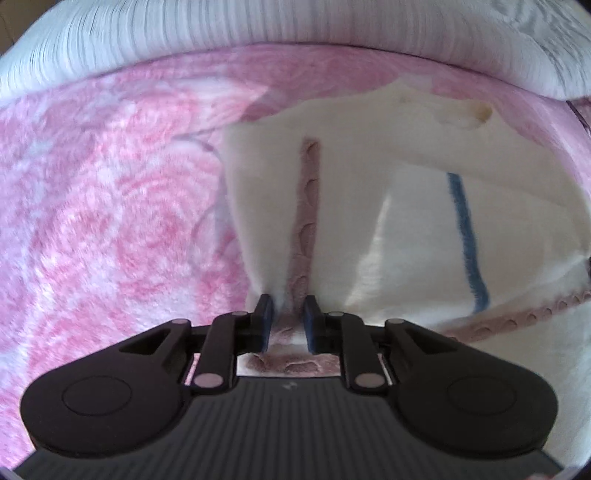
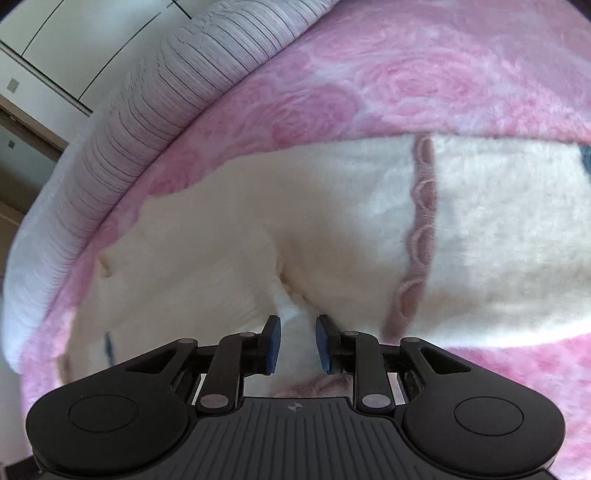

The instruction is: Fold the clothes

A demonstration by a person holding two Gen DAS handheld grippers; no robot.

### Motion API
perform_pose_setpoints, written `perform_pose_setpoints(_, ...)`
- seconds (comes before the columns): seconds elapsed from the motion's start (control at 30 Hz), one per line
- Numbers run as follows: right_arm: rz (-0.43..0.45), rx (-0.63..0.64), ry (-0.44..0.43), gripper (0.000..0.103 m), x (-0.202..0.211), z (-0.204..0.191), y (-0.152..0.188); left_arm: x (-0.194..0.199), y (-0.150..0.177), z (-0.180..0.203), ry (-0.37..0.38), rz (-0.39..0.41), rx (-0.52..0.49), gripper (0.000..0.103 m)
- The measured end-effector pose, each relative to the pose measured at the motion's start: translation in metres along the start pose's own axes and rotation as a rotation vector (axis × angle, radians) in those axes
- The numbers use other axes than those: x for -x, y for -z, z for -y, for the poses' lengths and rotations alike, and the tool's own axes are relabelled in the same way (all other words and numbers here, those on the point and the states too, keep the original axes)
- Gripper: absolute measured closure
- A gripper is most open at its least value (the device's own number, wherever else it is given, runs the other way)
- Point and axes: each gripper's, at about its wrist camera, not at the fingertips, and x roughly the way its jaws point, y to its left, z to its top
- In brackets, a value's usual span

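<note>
A cream fleece garment (image 1: 406, 221) with a mauve scalloped trim (image 1: 308, 206) and a blue stripe (image 1: 465, 236) lies partly lifted over a pink rose-patterned blanket (image 1: 110, 221). My left gripper (image 1: 288, 314) is shut on the garment's edge, with the mauve trim pinched between its blue pads and the cloth pulled taut away from it. In the right wrist view the same garment (image 2: 332, 221) spreads across the blanket, its trim (image 2: 421, 221) running top to bottom. My right gripper (image 2: 296, 332) stands slightly open just above a puckered fold, with cream cloth between the pads but not squeezed.
A white ribbed quilt (image 1: 258, 26) borders the far side of the pink blanket (image 2: 406, 74) and shows again as a striped roll (image 2: 166, 92). Pale cupboard doors (image 2: 55, 44) stand beyond the bed at the upper left.
</note>
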Motion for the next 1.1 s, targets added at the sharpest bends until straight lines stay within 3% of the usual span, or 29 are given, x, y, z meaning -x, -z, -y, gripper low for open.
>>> perform_pose_setpoints(0.07,0.010,-0.061,-0.025,0.074,0.023,0.020,0.002,0.013,0.002,0.005,0.031,-0.001,0.006,0.088)
perform_pose_setpoints(0.13,0.036,-0.141,-0.029,0.049,0.051,0.047,0.006,0.027,0.005,0.010,0.061,-0.004,0.015,0.088)
perform_pose_setpoints(0.17,0.060,-0.198,-0.014,0.048,0.066,0.067,0.009,0.035,0.008,0.013,0.071,-0.008,0.025,0.088)
perform_pose_setpoints(0.33,0.222,-0.561,0.049,0.047,0.137,0.181,0.027,0.058,0.019,0.030,0.128,-0.020,0.110,0.088)
perform_pose_setpoints(0.47,0.380,-0.799,0.064,0.047,0.172,0.250,0.039,0.057,0.024,0.029,0.147,-0.039,0.198,0.088)
perform_pose_setpoints(0.6,0.451,-0.914,0.072,0.047,0.174,0.278,0.039,0.062,0.026,0.023,0.160,-0.033,0.259,0.088)
perform_pose_setpoints(0.67,0.459,-0.897,0.108,0.064,0.171,0.276,0.031,0.065,0.026,0.019,0.167,-0.026,0.276,0.088)
perform_pose_setpoints(0.7,0.464,-0.875,0.127,0.097,0.170,0.272,0.026,0.068,0.027,0.016,0.169,-0.023,0.281,0.088)
perform_pose_setpoints(0.83,0.522,-0.473,0.220,0.099,0.178,0.197,-0.004,0.078,0.034,0.005,0.177,-0.007,0.300,0.088)
perform_pose_setpoints(0.9,0.535,-0.196,0.199,0.099,0.182,0.129,-0.009,0.083,0.040,-0.001,0.179,-0.002,0.318,0.088)
perform_pose_setpoints(1.03,0.482,0.313,0.060,0.099,0.180,-0.013,0.018,0.087,0.056,-0.011,0.193,-0.009,0.371,0.088)
perform_pose_setpoints(1.1,0.344,0.502,-0.030,0.097,0.160,-0.072,0.047,0.086,0.065,-0.014,0.212,-0.024,0.405,0.088)
